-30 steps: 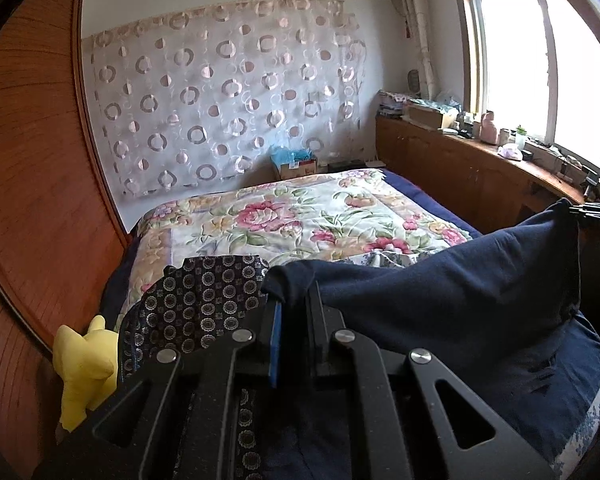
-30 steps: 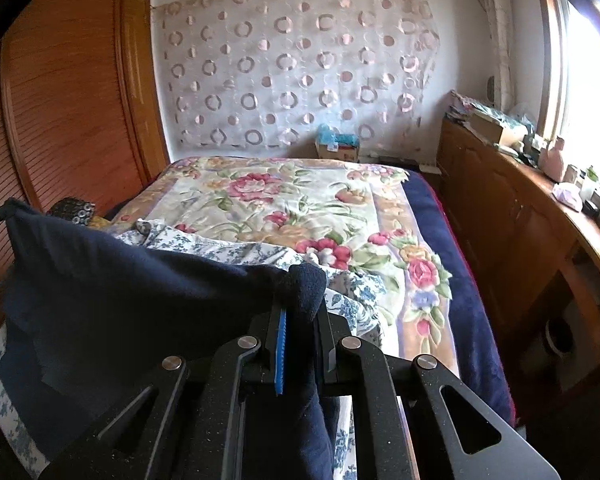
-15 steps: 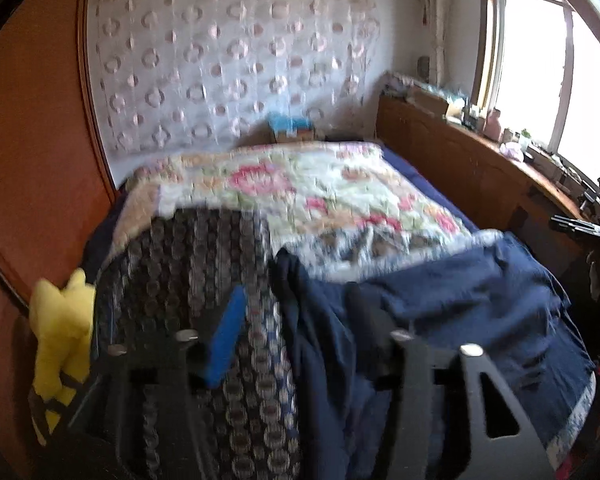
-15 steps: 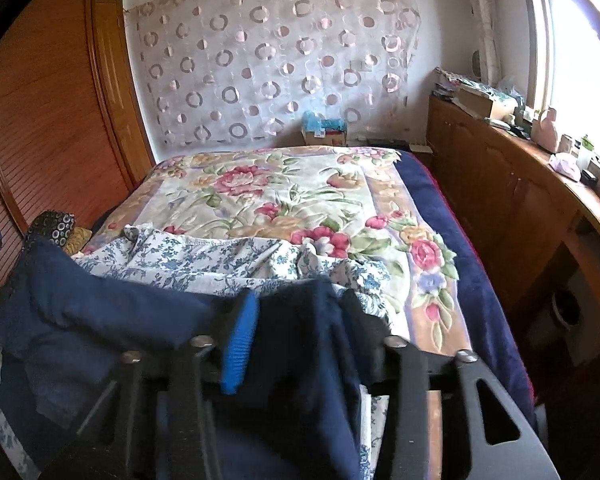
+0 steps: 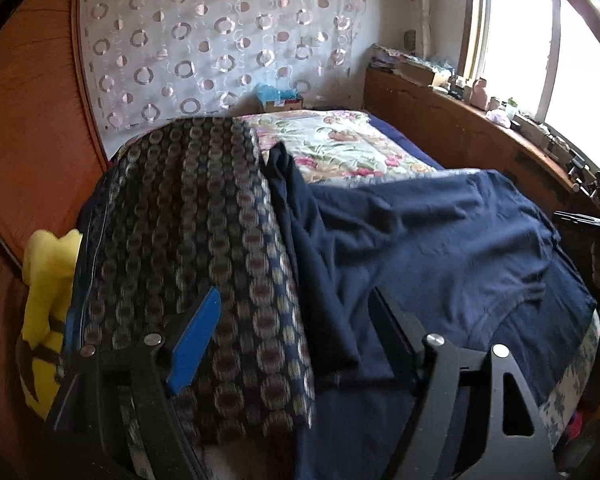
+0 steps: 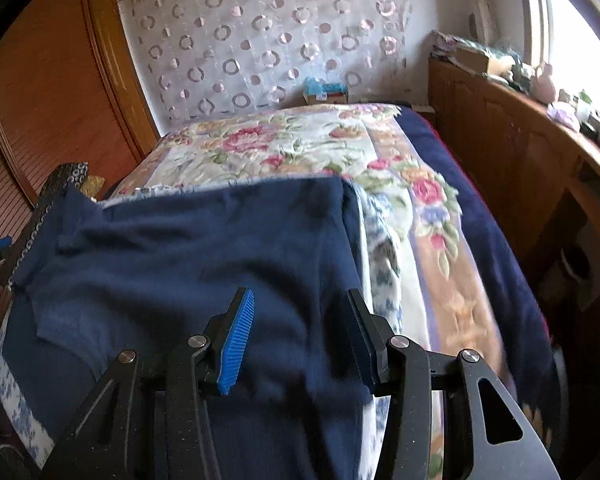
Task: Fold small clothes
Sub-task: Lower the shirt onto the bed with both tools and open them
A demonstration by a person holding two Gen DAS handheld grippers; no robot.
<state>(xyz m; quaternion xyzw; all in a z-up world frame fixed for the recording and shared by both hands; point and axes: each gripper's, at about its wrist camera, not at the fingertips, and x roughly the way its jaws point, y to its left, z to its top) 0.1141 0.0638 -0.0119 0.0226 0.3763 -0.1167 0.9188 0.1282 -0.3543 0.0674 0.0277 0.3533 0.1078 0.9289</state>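
The navy garment [image 5: 440, 248] lies spread across the centre and right of the left wrist view, and fills the centre and left of the right wrist view, on top of a blue-and-white floral cloth [image 6: 384, 264] over the flowered bedspread [image 6: 300, 148]. The left gripper [image 5: 296, 332] sits at the bottom of its frame with its fingers spread wide, gripping nothing; a circle-patterned dark fabric [image 5: 188, 216] lies beneath its left finger and the navy cloth beneath its right. The right gripper [image 6: 300, 336] at the bottom of its frame is likewise spread wide and empty above the garment. A yellow plush toy [image 5: 48, 304] shows at the left edge
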